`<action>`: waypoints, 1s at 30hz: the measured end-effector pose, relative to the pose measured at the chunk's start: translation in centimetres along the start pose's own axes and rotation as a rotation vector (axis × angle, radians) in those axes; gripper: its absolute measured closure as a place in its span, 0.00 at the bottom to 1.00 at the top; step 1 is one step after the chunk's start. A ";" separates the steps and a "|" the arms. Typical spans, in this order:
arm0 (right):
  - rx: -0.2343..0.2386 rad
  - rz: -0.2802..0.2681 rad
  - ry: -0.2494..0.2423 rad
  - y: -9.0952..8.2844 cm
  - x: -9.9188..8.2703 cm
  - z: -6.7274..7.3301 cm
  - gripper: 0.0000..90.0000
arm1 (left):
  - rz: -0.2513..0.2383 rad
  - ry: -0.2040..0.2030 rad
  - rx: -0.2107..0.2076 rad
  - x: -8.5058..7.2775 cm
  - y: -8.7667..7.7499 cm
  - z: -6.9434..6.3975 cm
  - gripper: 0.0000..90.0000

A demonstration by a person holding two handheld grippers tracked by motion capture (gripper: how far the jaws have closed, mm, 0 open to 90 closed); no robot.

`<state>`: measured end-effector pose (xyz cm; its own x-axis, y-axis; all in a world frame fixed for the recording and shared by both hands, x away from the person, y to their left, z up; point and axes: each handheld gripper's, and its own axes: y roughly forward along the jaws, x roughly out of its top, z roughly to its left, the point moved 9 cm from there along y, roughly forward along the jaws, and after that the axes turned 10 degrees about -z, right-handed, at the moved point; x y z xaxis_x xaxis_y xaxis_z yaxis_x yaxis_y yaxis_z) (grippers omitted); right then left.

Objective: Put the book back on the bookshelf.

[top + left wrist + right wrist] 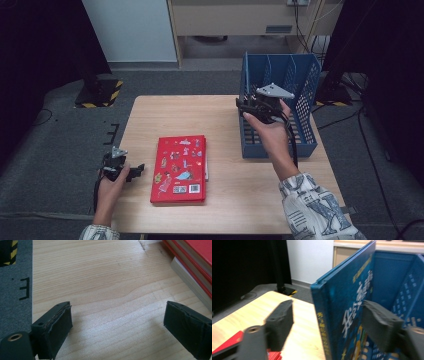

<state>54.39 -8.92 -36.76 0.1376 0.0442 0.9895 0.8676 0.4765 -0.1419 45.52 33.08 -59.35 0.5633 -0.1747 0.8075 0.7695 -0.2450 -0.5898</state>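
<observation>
Blue book [352, 315] stands in the blue rack [305, 85]; my right claw [329, 325] is spread, pads clear. Red books [180, 167] left on surface; left claw [120, 325] apart, empty.

We're seeing a blue book [342, 312] w/ white lettering standing in a blue mesh rack [305, 95], a red book [179, 169] w/ small colourful pics lying on light wood-grain table [225, 120]; black jaws, patterned sleeve [315, 210].
</observation>
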 end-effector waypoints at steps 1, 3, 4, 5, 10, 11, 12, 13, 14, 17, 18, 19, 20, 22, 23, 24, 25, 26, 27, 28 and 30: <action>0.003 0.000 -0.001 -0.1 0.0 0.1 0.22 | 0.000 0.000 0.000 0.0 0.0 0.0 0.09; 0.005 0.004 -0.008 -0.2 -0.1 0.2 0.19 | 0.002 -0.002 -0.002 0.0 0.0 0.0 0.08; 0.008 0.008 -0.007 -0.2 -0.2 0.2 0.18 | 0.002 -0.005 -0.007 0.0 0.0 -0.1 0.08; 0.012 0.011 -0.003 -0.3 -0.3 0.2 0.16 | 0.003 -0.005 -0.011 0.0 0.0 -0.1 0.07; 0.045 0.003 0.008 -1.1 -0.8 0.5 0.11 | 0.009 0.001 -0.015 -0.1 0.0 -0.3 0.05; 0.051 0.005 0.009 -1.3 -0.9 0.5 0.11 | 0.011 0.001 -0.015 -0.1 0.1 -0.3 0.05; 0.060 0.007 0.008 -1.6 -1.1 0.6 0.10 | 0.011 0.002 -0.016 -0.1 0.1 -0.3 0.05; 0.069 0.012 0.006 -1.8 -1.3 0.6 0.09 | 0.011 0.002 -0.018 -0.1 0.1 -0.4 0.05; 0.070 0.011 0.009 -2.1 -1.5 0.5 0.09 | 0.008 0.002 -0.021 0.0 0.1 -0.4 0.05; 0.080 0.009 0.023 -3.0 -2.2 0.2 0.09 | 0.000 -0.002 -0.022 0.1 0.1 -0.4 0.05; 0.086 0.008 0.026 -3.2 -2.5 0.2 0.09 | 0.002 -0.002 -0.022 0.0 0.1 -0.4 0.05; 0.092 0.008 0.026 -3.5 -2.8 0.2 0.09 | 0.003 -0.001 -0.020 0.0 0.1 -0.4 0.04; 0.097 0.011 0.030 -3.7 -3.1 0.2 0.08 | 0.002 -0.001 -0.017 0.1 0.1 -0.4 0.04; 0.106 0.006 0.032 -4.3 -3.7 0.3 0.08 | -0.001 -0.008 -0.022 0.1 -0.1 -0.4 0.04; 0.111 0.005 0.033 -4.5 -4.0 0.3 0.08 | -0.004 -0.014 -0.023 0.2 -0.1 -0.5 0.04; 0.119 0.002 0.038 -4.8 -4.4 0.4 0.08 | -0.012 -0.024 -0.020 0.2 -0.1 -0.5 0.04; 0.125 0.002 0.039 -5.1 -4.7 0.4 0.07 | -0.012 -0.018 -0.018 0.2 -0.2 -0.4 0.04; 0.131 0.003 0.037 -5.3 -5.1 0.5 0.07 | -0.019 -0.015 -0.009 0.3 -0.3 -0.4 0.04; 0.136 0.005 0.035 -5.5 -5.5 0.6 0.07 | -0.028 -0.015 0.002 0.4 -0.4 -0.3 0.04; 0.144 0.004 0.030 -5.8 -5.9 0.8 0.07 | -0.032 -0.019 0.004 0.4 -0.5 -0.3 0.04; 0.153 0.006 0.023 -6.1 -6.5 0.9 0.07 | -0.044 -0.028 0.004 0.5 -0.6 -0.2 0.04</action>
<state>47.76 -11.38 -42.26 0.1550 0.0283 0.9875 0.7840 0.6046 -0.1404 45.29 32.91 -58.59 0.5369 -0.1375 0.8324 0.7949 -0.2483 -0.5537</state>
